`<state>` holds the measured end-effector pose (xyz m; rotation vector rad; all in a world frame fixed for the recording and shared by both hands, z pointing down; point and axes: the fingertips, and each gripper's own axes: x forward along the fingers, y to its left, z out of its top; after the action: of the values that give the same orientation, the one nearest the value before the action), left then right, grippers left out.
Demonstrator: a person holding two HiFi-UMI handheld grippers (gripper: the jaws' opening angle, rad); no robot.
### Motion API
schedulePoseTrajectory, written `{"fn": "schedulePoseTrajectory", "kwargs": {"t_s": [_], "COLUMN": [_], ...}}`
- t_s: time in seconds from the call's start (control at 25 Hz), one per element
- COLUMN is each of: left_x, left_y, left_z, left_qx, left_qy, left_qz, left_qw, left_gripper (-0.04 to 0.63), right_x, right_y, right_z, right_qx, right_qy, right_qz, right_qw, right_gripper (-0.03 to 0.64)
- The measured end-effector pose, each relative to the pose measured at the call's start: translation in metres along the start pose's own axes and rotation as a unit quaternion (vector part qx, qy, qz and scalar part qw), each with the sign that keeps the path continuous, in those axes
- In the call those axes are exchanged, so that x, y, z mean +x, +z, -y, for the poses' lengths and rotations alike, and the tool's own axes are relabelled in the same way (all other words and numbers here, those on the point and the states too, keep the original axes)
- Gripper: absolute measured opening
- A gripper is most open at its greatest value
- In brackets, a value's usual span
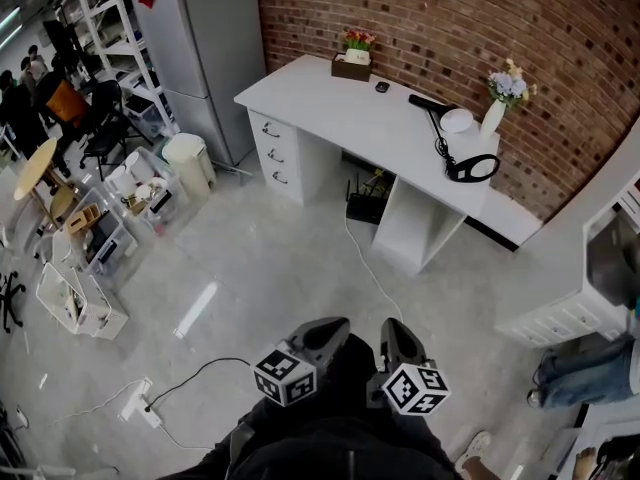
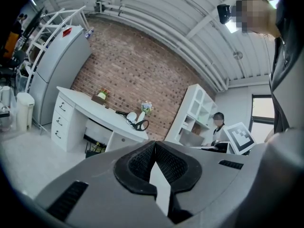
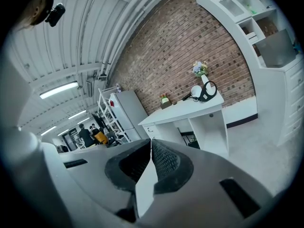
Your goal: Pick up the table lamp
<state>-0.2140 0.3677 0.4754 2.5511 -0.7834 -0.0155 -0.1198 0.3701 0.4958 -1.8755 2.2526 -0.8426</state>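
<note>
The table lamp (image 1: 458,140) stands at the right end of the white desk (image 1: 340,98), just beside a vase (image 1: 493,116) with flowers. The left gripper (image 1: 333,326) and right gripper (image 1: 392,328) are both closed with nothing between the jaws, well apart from the desk. It is best to come closer first, then open one gripper early. From here the lamp's base is not clear, so probably the black arm is the safer place to grip, away from the vase.

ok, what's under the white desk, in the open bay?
A black box-shaped item with something green and yellow by it, and a white cable running out over the floor. The desktop covers the bay's rear, so anything deeper is unseen.
</note>
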Motion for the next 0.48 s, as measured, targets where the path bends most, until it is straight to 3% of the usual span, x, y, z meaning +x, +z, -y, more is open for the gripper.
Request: {"fn": "schedulePoseTrajectory", "kwargs": {"t_s": [0.48], "left_x": [0.032], "left_y": [0.007], "left_z": [-0.033], "left_qx": [-0.015], "left_qy": [0.006], "left_qz": [-0.012], "left_qw": [0.9998], "left_gripper": [0.009], "right_x": [0.042], "right_y": [0.012], "right_z": [0.003], "right_qx": [0.005], "right_qy": [0.008], "right_qz": [-0.002], "right_qw": [1.000], "right_gripper": [0.014]}}
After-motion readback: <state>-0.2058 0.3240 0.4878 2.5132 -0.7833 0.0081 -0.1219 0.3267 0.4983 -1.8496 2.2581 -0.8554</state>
